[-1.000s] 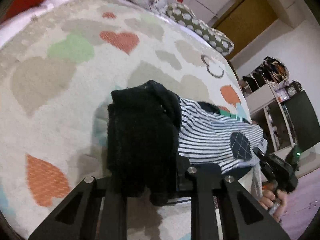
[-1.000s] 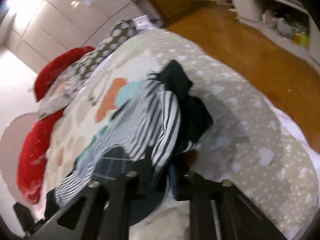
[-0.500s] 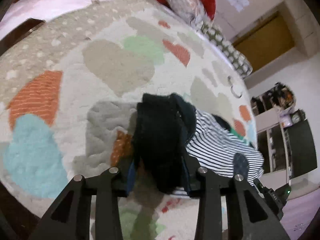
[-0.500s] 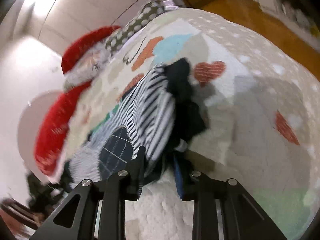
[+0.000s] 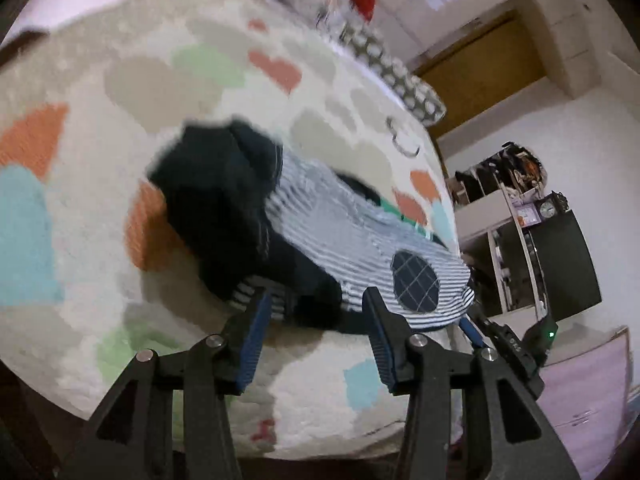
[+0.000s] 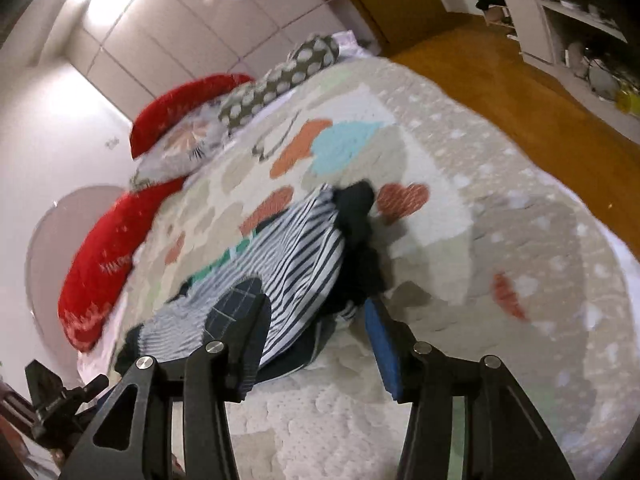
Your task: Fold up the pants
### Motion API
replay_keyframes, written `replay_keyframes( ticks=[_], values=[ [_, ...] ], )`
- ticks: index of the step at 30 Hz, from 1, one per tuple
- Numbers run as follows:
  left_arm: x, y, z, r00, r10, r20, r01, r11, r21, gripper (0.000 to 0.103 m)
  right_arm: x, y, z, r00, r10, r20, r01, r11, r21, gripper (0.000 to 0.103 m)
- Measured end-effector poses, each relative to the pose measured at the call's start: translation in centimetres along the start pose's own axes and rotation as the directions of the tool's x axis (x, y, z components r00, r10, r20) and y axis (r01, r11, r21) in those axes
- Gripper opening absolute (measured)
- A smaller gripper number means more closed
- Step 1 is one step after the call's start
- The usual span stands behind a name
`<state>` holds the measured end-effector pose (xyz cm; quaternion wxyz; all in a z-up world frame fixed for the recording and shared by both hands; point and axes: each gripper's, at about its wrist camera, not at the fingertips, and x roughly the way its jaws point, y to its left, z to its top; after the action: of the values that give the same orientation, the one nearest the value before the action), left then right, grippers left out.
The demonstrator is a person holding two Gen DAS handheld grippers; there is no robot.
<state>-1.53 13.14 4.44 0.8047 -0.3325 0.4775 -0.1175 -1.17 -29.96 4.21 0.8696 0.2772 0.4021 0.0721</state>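
The pants (image 5: 340,236) lie folded on the bed: navy-and-white striped cloth with a dark checked oval patch (image 5: 414,282) and a dark navy cuff end (image 5: 216,196). My left gripper (image 5: 316,320) is open, its blue pads just short of the near edge of the pants. In the right wrist view the pants (image 6: 296,264) lie ahead and my right gripper (image 6: 316,336) is open and empty at their near edge. The right gripper also shows in the left wrist view (image 5: 504,344).
The bed has a cream blanket (image 5: 120,300) with coloured hearts. Red pillows (image 6: 104,256) and a dotted pillow (image 6: 280,76) lie at the head. A wooden floor (image 6: 540,92) and shelves (image 5: 516,216) are beyond the bed.
Both grippers let go of the pants and opened. The pants dropped onto the blanket and both grippers drew back a little from them.
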Motion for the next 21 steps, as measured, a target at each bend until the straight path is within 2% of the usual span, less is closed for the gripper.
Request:
replay_keyframes(
  ticks=[2,4,5,6,7,8,10,15,21],
  values=[
    [1.3,0.1,0.4,0.999,-0.004,-0.034,0.004,1.0,-0.021,0.045,1.3,0.5,0.0,1.0,-0.009,-0.021,0.009,1.0,-0.01,0.049],
    [2.3,-0.1,1.0,0.999,0.03,-0.042,-0.031,0.999,-0.022,0.043,2.0,0.9,0.0,0.999,-0.027,-0.033,0.027,0.999,-0.021,0.046],
    [2.7,-0.2,1.5,0.998,0.044,-0.043,-0.045,0.999,-0.022,0.04,2.3,1.1,0.2,0.999,-0.037,-0.034,0.036,0.999,-0.027,0.04],
    [3.0,-0.2,1.9,0.998,0.049,-0.047,-0.05,0.998,-0.025,0.03,2.5,1.3,0.3,0.998,-0.043,-0.036,0.042,0.999,-0.033,0.035],
    [3.4,-0.3,2.4,0.997,0.06,-0.054,-0.062,0.997,-0.036,0.016,2.7,1.4,0.5,0.998,-0.049,-0.04,0.047,0.998,-0.039,0.024],
    [3.5,-0.2,2.7,0.996,0.068,-0.056,-0.071,0.997,-0.043,0.011,2.9,1.4,0.7,0.998,-0.053,-0.046,0.051,0.998,-0.04,0.015],
    [3.4,0.0,3.0,0.996,0.069,-0.051,-0.072,0.995,-0.068,0.006,2.9,1.4,0.8,0.998,-0.038,-0.05,0.036,0.999,-0.034,0.013],
    [2.3,-0.2,2.5,0.997,0.074,-0.023,-0.076,0.996,-0.051,0.002,2.1,1.5,0.8,0.998,0.006,-0.056,-0.008,0.999,-0.037,0.012],
    [1.7,-1.2,3.2,0.997,0.072,0.022,-0.071,0.997,-0.022,0.002,1.3,1.8,1.4,0.994,0.075,-0.081,-0.076,0.997,0.002,0.012]
  ],
)
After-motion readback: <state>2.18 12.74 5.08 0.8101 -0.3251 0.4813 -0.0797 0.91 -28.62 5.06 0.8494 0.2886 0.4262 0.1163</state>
